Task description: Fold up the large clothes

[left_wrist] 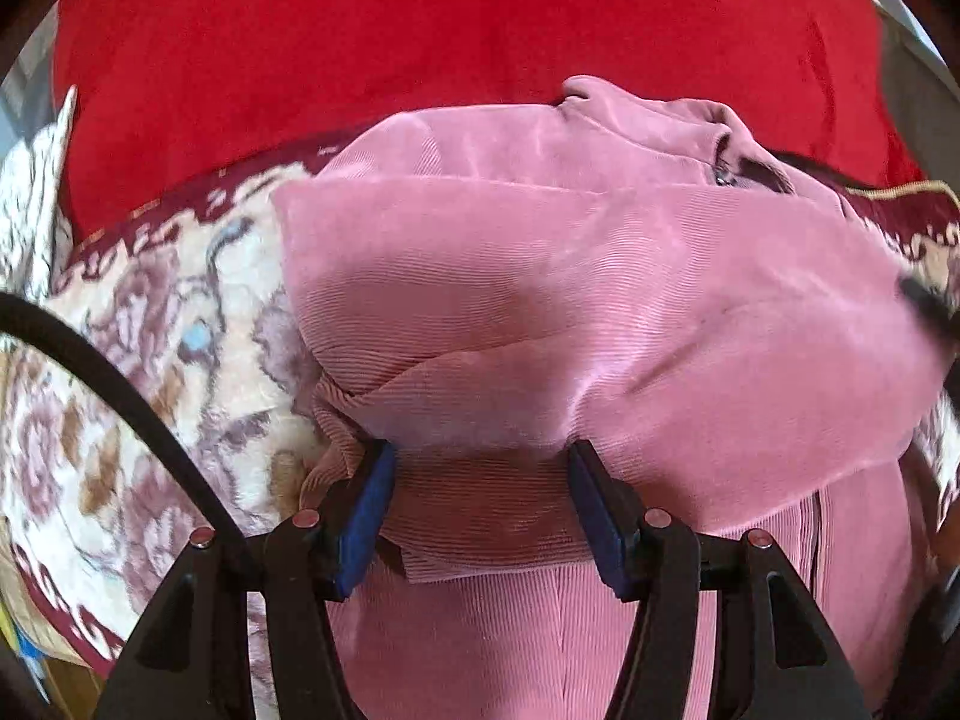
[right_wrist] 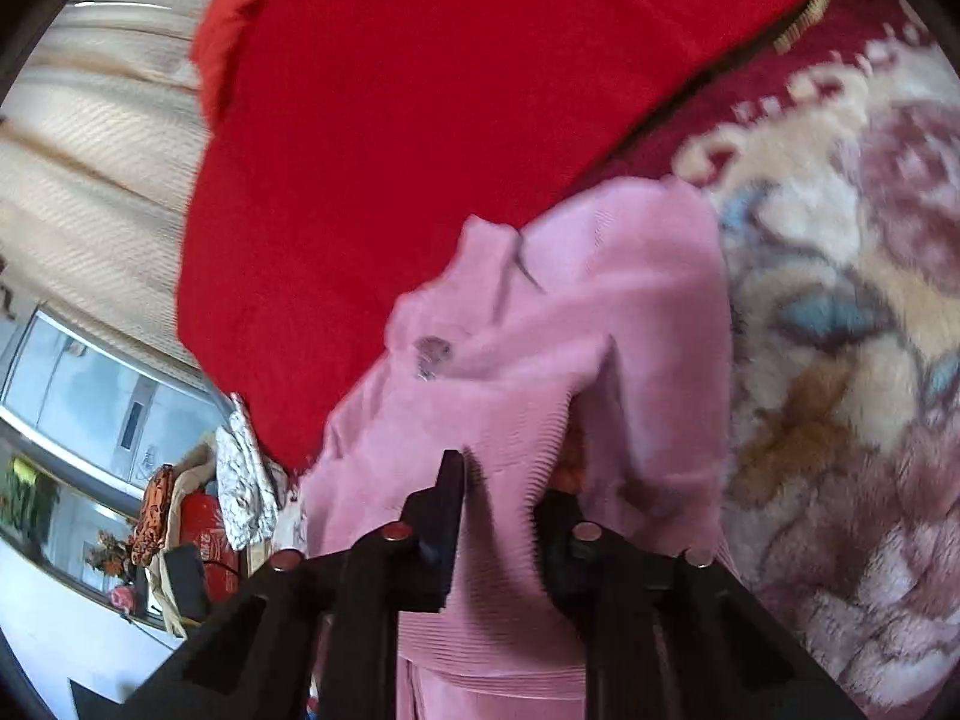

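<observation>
Left wrist view: the left tool [left_wrist: 480, 498] stands apart, straddling a hem of the pink corduroy garment [left_wrist: 600, 300] at frame centre on the floral blanket [left_wrist: 180, 330]; mid-fold, it must close next.

Right wrist view: the right tool [right_wrist: 504, 516] looks clamped on the garment's ribbed edge at lower centre, ready to carry it over.

Garment [left_wrist: 600, 300]: dusty pink, fine ribbed corduroy texture, centre of frame.
Blanket [left_wrist: 180, 330]: cream with mauve, brown and pale blue floral pattern, maroon border, at left.
Red cloth [left_wrist: 420, 30]: plain bright red, across the top.
Left gripper [left_wrist: 483, 516]: black, with blue pads [left_wrist: 366, 516].
</observation>
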The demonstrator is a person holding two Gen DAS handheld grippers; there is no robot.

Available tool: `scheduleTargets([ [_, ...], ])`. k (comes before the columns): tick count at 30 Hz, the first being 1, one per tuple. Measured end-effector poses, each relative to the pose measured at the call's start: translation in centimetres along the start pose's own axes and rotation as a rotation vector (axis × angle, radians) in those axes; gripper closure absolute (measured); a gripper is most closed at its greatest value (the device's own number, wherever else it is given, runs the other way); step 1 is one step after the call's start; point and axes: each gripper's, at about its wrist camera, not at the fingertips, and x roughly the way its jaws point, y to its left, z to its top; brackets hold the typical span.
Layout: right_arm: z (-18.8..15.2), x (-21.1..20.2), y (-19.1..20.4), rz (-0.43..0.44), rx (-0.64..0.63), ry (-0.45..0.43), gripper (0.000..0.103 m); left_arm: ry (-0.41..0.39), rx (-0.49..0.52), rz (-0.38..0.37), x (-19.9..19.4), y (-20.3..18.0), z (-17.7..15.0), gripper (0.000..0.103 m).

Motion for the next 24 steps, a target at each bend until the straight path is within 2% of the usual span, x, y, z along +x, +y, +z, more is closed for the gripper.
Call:
scheduleTargets([
  [1, 0.1, -1.1, 1.0, -0.010, -0.060, -0.074, 0.085, -0.006, 0.003, -0.002, -0.2, -0.1, 0.0, 0.043],
  [3, 0.2, -2.6, 2.0, 0.004, -0.109, -0.152, 0.085, -0.045, 0.003, -0.016, -1.4, 0.1, 0.1, 0.043],
  [5, 0.3, -1.9, 1.6, -0.051, -0.088, -0.127, 0.085, -0.113, -0.013, -0.027, -3.1, 0.9, 0.4, 0.043],
  [8, 0.5, -0.1, -1.0, -0.254, 0.053, -0.018, 0.081, -0.165, -0.075, -0.013, -3.9, 2.2, 1.2, 0.043],
  [9, 0.6, 0.2, -2.1, -0.259, 0.122, 0.020, 0.081, -0.162, -0.102, -0.008, -3.6, 2.8, 1.6, 0.043],
  [10, 0.8, -0.1, -3.2, -0.220, 0.190, 0.027, 0.081, -0.153, -0.121, -0.006, -3.2, 3.3, 1.8, 0.043],
  [11, 0.9, -0.7, -3.5, -0.202, 0.222, 0.011, 0.082, -0.144, -0.133, -0.003, -2.8, 3.7, 1.9, 0.043],
  [13, 1.2, -2.4, -2.8, -0.227, 0.183, -0.072, 0.076, -0.112, -0.147, 0.019, -1.6, 4.1, 1.8, 0.043],
  [14, 1.2, -3.3, -1.9, -0.223, 0.141, -0.130, 0.068, -0.090, -0.148, 0.025, -0.9, 4.1, 1.6, 0.043],
  [15, 1.1, -3.6, -1.1, -0.210, 0.113, -0.164, 0.049, -0.065, -0.148, 0.021, -0.1, 4.2, 1.5, 0.043],
  [17, 0.6, -4.7, 1.0, -0.159, 0.021, -0.255, 0.021, -0.043, -0.156, 0.004, 0.8, 4.5, 1.0, 0.043],
  [20, -0.5, -5.3, 4.0, -0.173, -0.145, -0.334, 0.021, -0.051, -0.155, -0.004, 0.7, 4.9, 0.5, 0.043],
  [22, -0.8, -4.5, 5.2, -0.147, -0.216, -0.290, 0.024, -0.081, -0.146, 0.024, -0.2, 5.1, 0.4, 0.043],
  [24, -1.2, -2.2, 5.7, -0.147, -0.257, -0.180, 0.045, -0.120, -0.129, 0.051, -1.4, 5.1, 0.2, 0.043],
])
